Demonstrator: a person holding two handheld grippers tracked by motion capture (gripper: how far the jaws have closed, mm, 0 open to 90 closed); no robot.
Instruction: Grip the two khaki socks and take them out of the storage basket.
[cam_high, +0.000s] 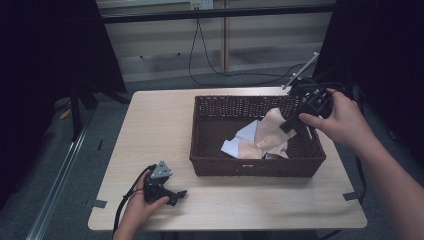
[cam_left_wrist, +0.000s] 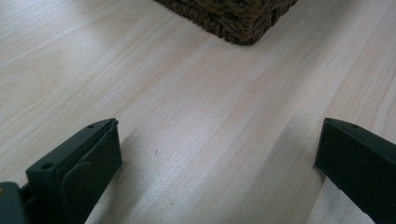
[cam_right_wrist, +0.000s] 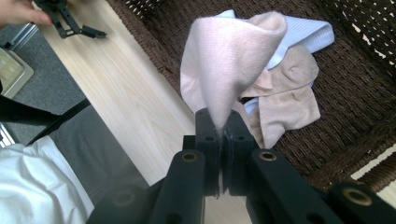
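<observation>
Cloth is what your right gripper (cam_right_wrist: 223, 122) has hold of: its jaws are pressed together on a corner of the pale pink cloth (cam_right_wrist: 224, 60), which rises from the jaw tips in a folded peak. In the high view your right gripper (cam_high: 295, 121) sits over the right end of the wicker basket (cam_high: 250, 167), and the pale pink cloth (cam_high: 272, 127) hangs from it down toward the heap inside. Under that piece, on the basket floor, lie a white cloth (cam_high: 241, 140) and a beige cloth (cam_right_wrist: 285, 100), crumpled and touching each other.

Your left gripper (cam_high: 172, 196) rests low at the near left of the table (cam_high: 150, 120), well apart from the basket, held in your left hand (cam_high: 137, 207). Its jaws stand wide apart over bare wood, with a corner of the basket (cam_left_wrist: 233, 18) ahead of them.
</observation>
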